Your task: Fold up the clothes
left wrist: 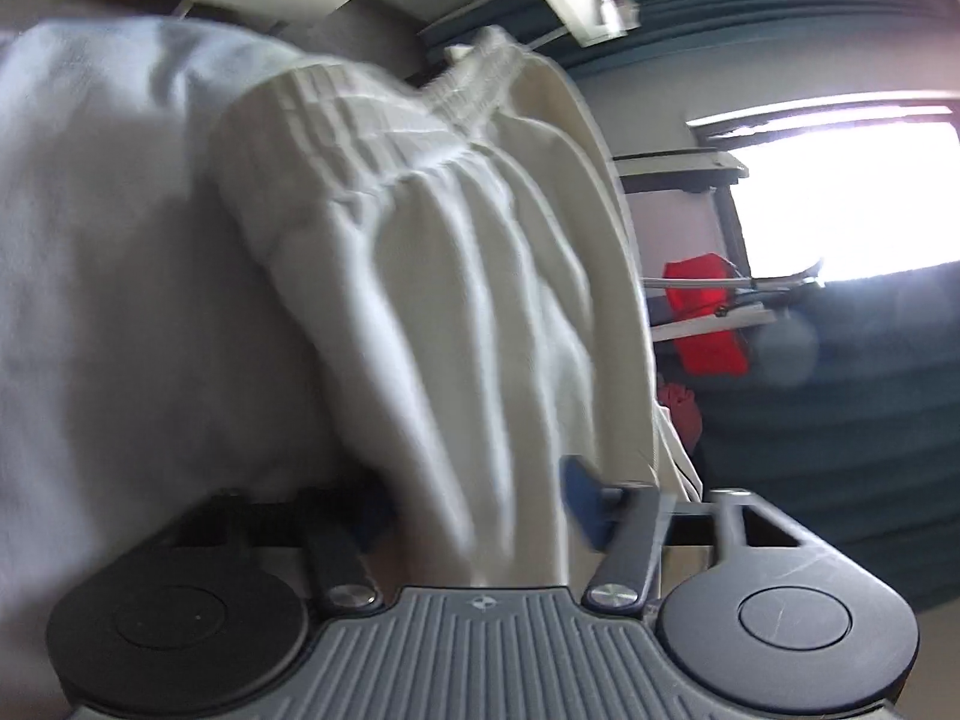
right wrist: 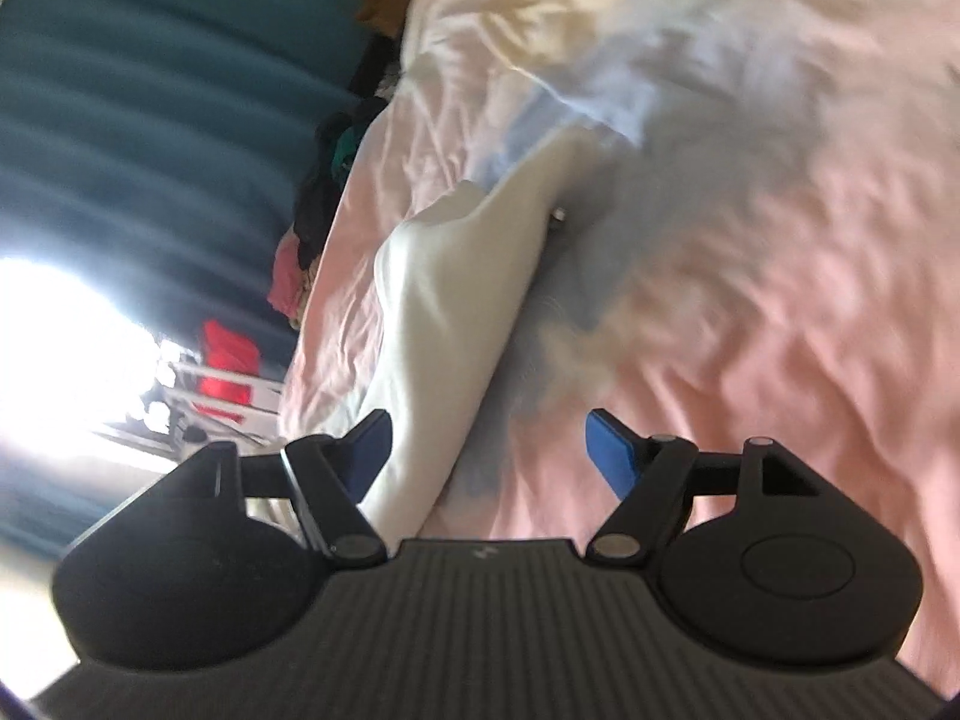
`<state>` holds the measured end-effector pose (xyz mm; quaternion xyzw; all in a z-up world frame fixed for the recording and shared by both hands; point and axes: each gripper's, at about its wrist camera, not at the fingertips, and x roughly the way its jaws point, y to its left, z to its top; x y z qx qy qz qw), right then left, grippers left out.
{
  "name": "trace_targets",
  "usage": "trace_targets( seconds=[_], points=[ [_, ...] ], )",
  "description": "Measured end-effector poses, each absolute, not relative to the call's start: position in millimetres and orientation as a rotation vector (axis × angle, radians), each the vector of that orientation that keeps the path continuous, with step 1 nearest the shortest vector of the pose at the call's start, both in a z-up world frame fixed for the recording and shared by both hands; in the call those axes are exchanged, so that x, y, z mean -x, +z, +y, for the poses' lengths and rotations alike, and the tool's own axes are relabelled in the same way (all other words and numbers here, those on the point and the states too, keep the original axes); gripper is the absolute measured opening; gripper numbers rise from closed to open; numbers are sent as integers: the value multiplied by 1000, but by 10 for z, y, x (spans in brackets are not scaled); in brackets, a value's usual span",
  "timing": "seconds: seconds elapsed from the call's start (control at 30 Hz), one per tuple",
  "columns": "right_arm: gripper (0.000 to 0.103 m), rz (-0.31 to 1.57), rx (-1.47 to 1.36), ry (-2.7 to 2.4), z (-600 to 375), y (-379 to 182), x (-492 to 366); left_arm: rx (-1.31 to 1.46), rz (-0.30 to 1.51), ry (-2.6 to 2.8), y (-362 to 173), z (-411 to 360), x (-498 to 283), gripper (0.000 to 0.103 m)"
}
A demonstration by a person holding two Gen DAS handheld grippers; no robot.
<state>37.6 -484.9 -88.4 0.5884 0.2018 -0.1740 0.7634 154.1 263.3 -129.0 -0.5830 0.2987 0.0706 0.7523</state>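
Between the blue pads of the left gripper (left wrist: 480,504), a cream-white garment (left wrist: 456,276) with a gathered elastic waistband (left wrist: 360,114) is hanging in long vertical folds. Its cloth is filling the narrowed gap and lying against the right pad, while the left pad is mostly hidden behind the fabric, so this tool is gripping the garment. More pale cloth is spreading across the left of that view. Far to the right, teal curtains (left wrist: 840,420) are framing a bright window (left wrist: 840,192), and a red item (left wrist: 705,318) is sitting on a white rack below it.

On the right wrist view, the right gripper (right wrist: 489,450) is standing with its jaws wide apart. A white fold of the garment (right wrist: 444,312) is running up from just beside its left pad, and the right pad is clear of any cloth, so nothing is clamped there. Beneath and beyond it, a wrinkled pink bedsheet (right wrist: 750,276) is covering the bed. Along the sheet's far left edge, a pile of dark and coloured clothes (right wrist: 324,192) is lying against the teal curtain. Both views are blurred.
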Motion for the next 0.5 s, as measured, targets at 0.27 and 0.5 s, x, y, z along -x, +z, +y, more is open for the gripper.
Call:
trace_targets(
  seconds=[0.27, 0.5],
  points=[
    [74, 434, -1198, -335, -4706, -784, -404, 1163, 475, 14, -654, 2759, -1136, 8],
    [74, 400, -1337, -349, -4837, -1021, -535, 1126, 316, -10, -519, 3018, -779, 8]
  ],
)
